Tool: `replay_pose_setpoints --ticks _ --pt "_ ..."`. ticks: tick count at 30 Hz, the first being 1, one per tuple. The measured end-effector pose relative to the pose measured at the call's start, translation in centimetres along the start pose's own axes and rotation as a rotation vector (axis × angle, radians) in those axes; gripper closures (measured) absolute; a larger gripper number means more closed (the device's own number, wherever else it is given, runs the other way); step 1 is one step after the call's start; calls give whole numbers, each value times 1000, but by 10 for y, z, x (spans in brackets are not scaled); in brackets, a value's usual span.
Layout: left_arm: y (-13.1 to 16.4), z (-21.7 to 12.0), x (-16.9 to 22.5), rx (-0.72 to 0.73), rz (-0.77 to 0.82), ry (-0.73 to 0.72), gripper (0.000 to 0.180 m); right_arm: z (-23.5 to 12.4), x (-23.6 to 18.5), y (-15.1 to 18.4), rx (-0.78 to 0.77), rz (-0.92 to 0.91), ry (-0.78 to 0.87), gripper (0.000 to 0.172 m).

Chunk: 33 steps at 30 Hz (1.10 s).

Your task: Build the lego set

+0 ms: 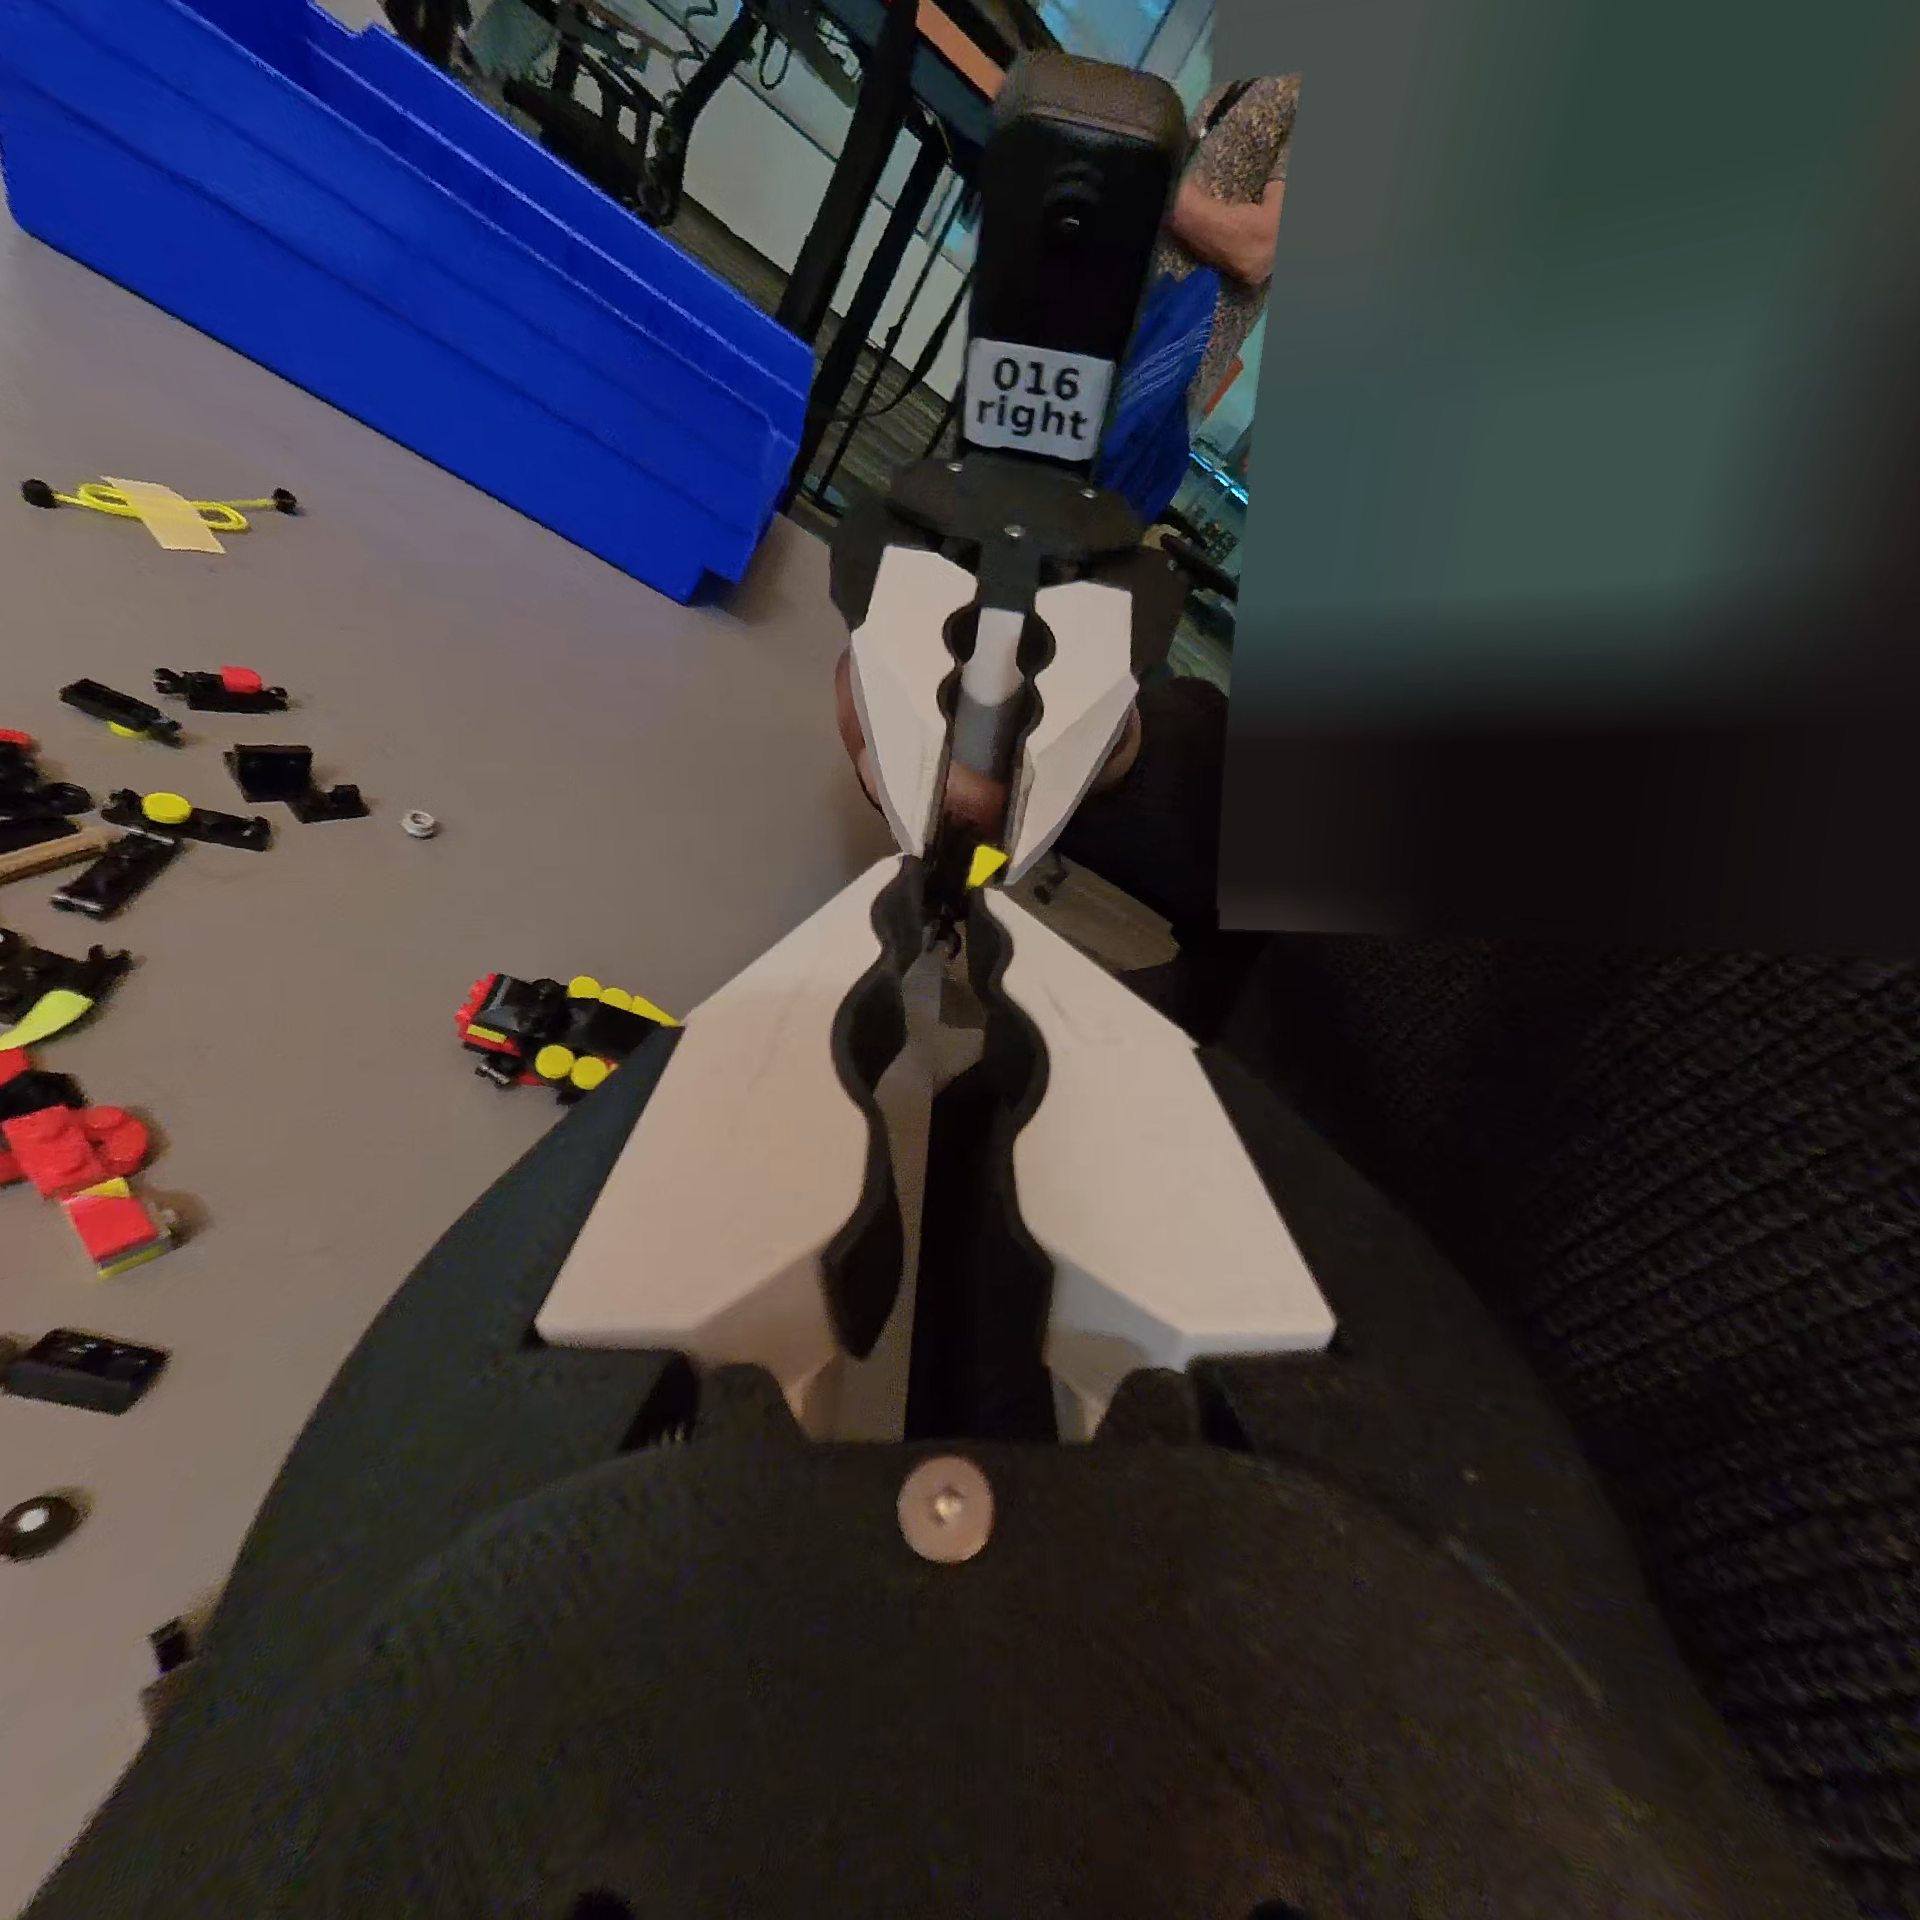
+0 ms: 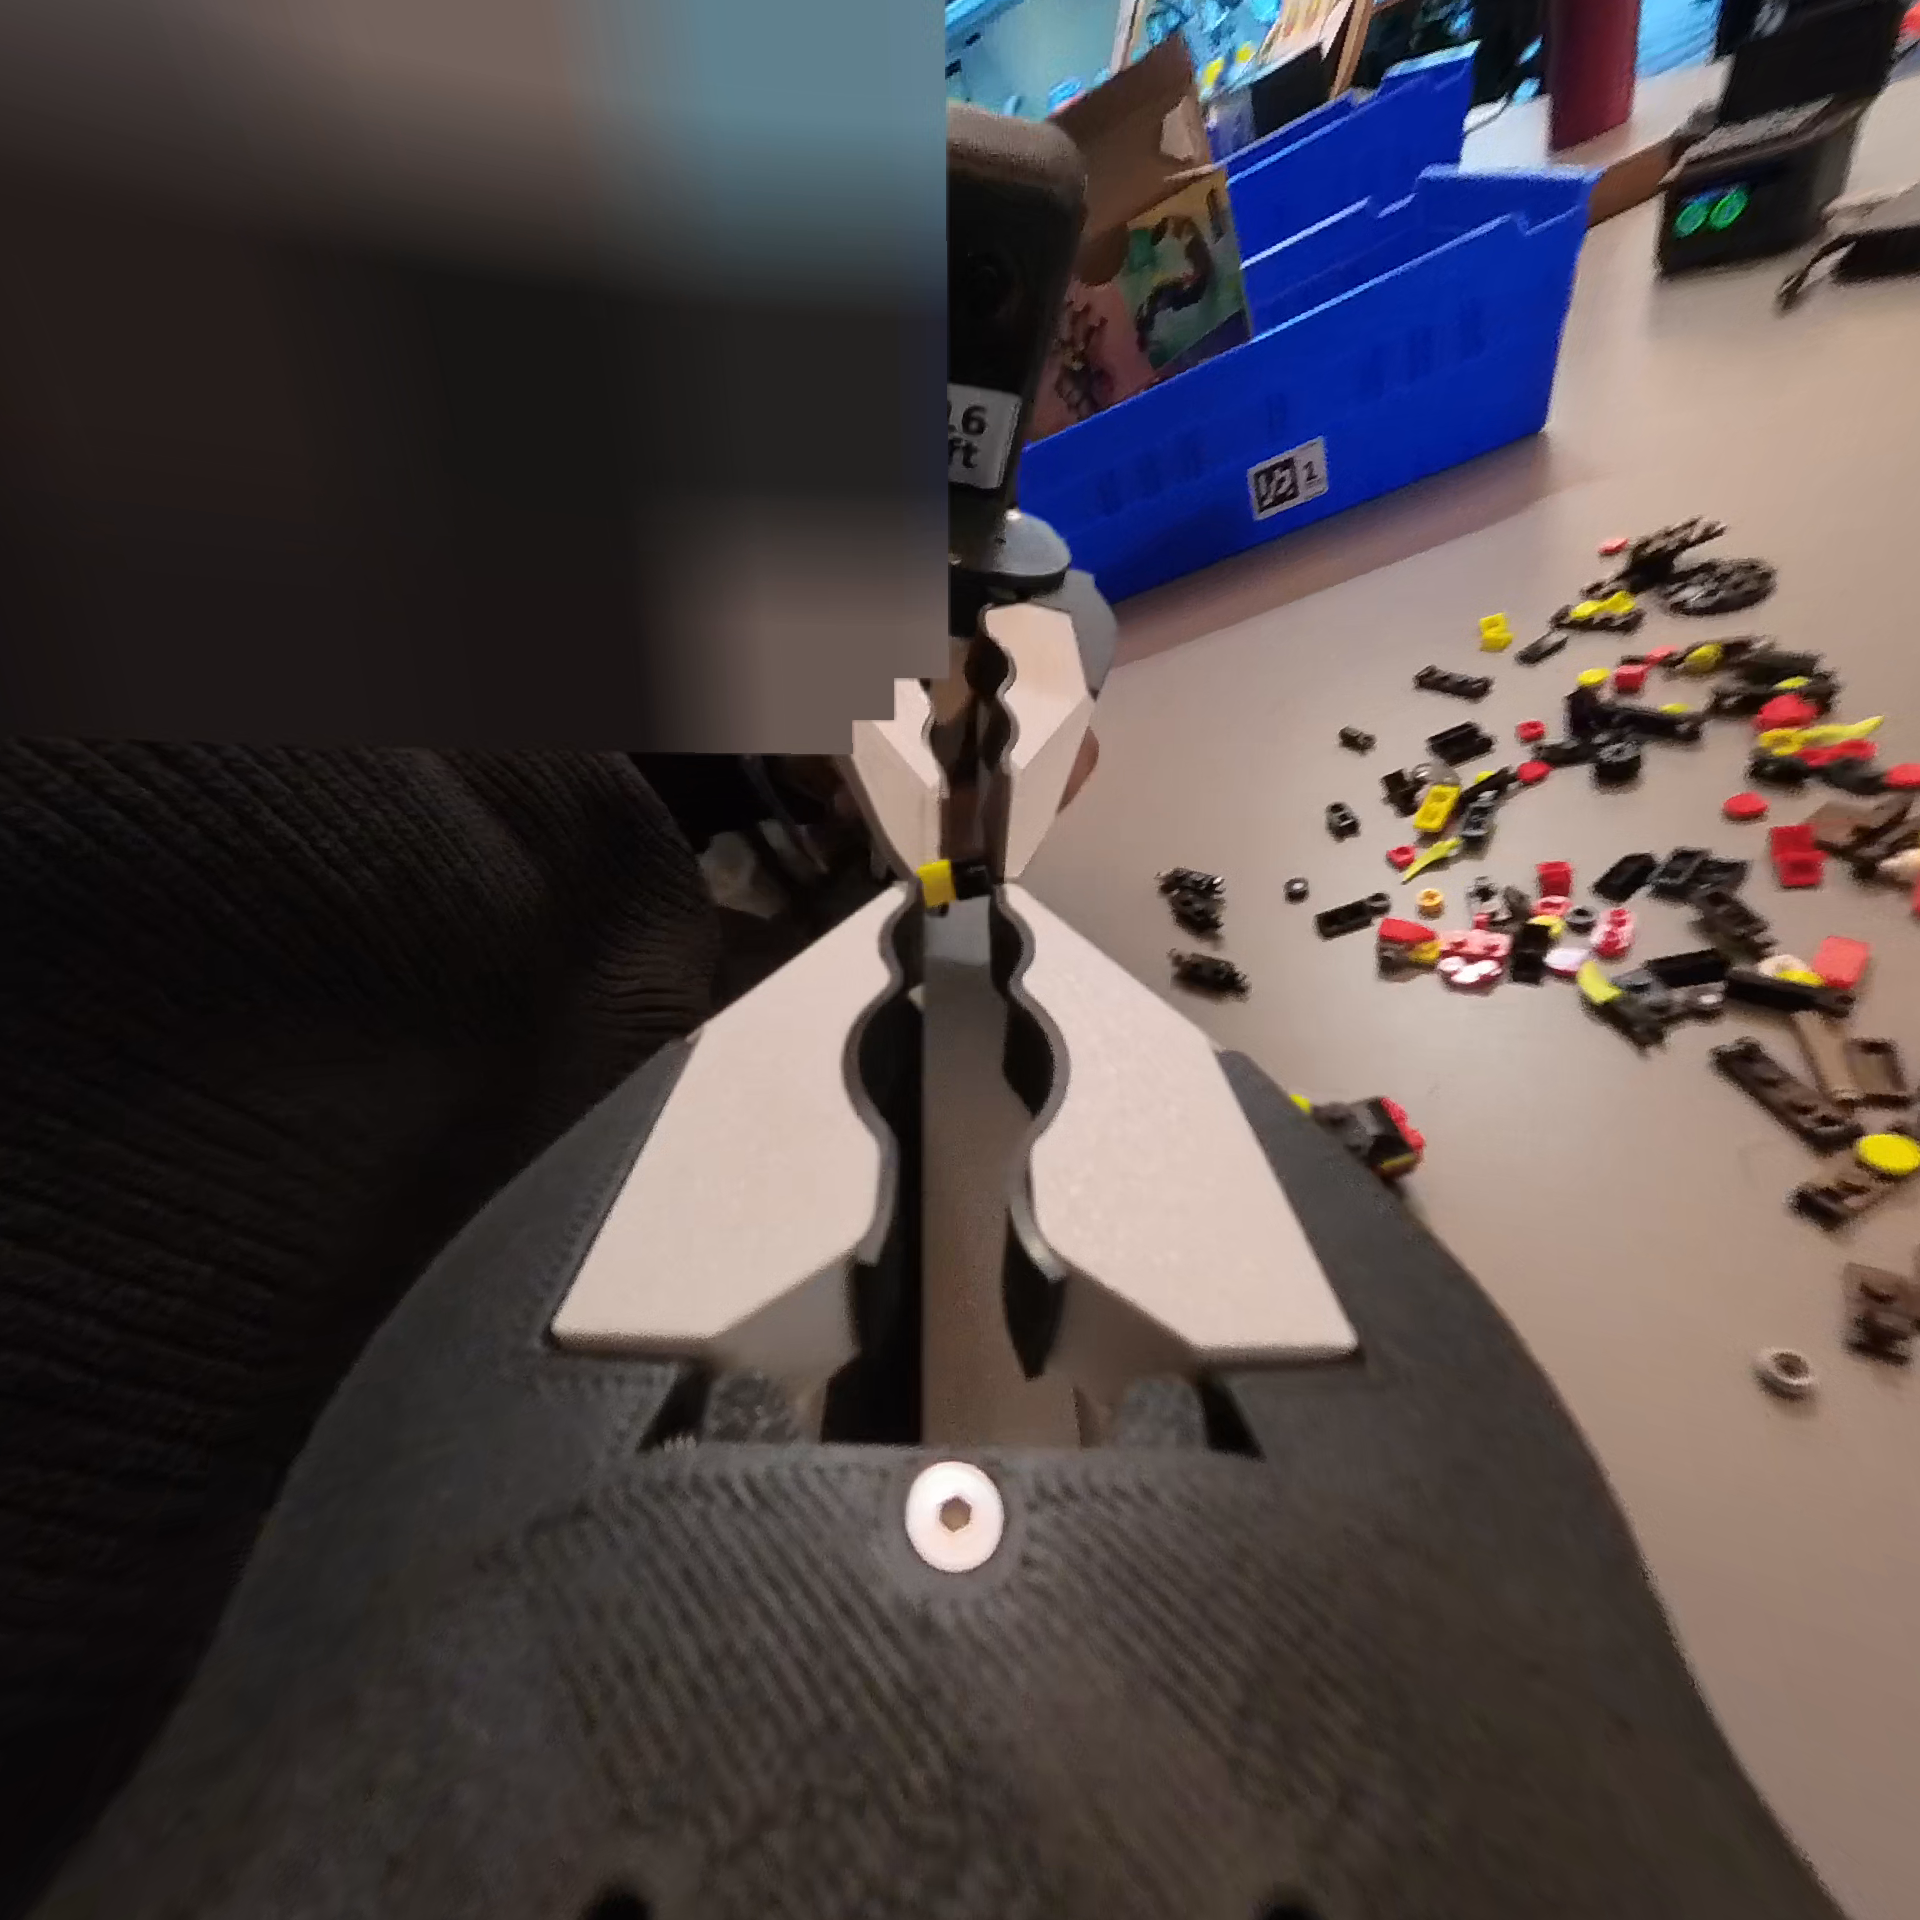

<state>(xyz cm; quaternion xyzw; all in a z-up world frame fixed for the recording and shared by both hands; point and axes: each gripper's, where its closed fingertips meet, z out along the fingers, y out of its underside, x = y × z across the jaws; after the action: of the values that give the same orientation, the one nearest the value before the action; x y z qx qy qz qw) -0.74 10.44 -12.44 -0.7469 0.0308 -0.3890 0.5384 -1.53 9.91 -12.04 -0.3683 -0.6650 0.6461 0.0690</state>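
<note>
Small brick assy, black w/ yellow part [image 2: 940, 881], is held in the air at table edge, between the tips of both grippers, which meet nose to nose. In right wrist view: yellow block on left, black block on right, side by side, clamped across right gripper [image 2: 954, 896] tips. In left wrist view the same piece [image 1: 961, 878] shows as a dark, narrow body w/ yellow wedge on its right side, nipped at left gripper [image 1: 940, 902] tips. Jaws of both nearly closed on it. Exact shape of black portion unclear; blurred, partly hidden by pads.
</note>
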Motion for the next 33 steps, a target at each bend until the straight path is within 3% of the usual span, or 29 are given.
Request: replay_pose_setpoints --ticks 4,9,20,26,33 --pt "1 0 -4 -3 13 -36 175 1 5 1 -38 -168 108 146" --pt "6 1 -8 -33 36 -60 176 2 5 2 -71 -267 165 147" --pt "18 5 -8 -111 111 -88 175 5 4 16 -158 -299 151 159" --pt "9 0 -4 -33 49 -27 166 -1 3 5 -119 -312 164 160" --pt "11 1 -1 -42 51 -6 173 0 0 7 -94 -231 105 160"
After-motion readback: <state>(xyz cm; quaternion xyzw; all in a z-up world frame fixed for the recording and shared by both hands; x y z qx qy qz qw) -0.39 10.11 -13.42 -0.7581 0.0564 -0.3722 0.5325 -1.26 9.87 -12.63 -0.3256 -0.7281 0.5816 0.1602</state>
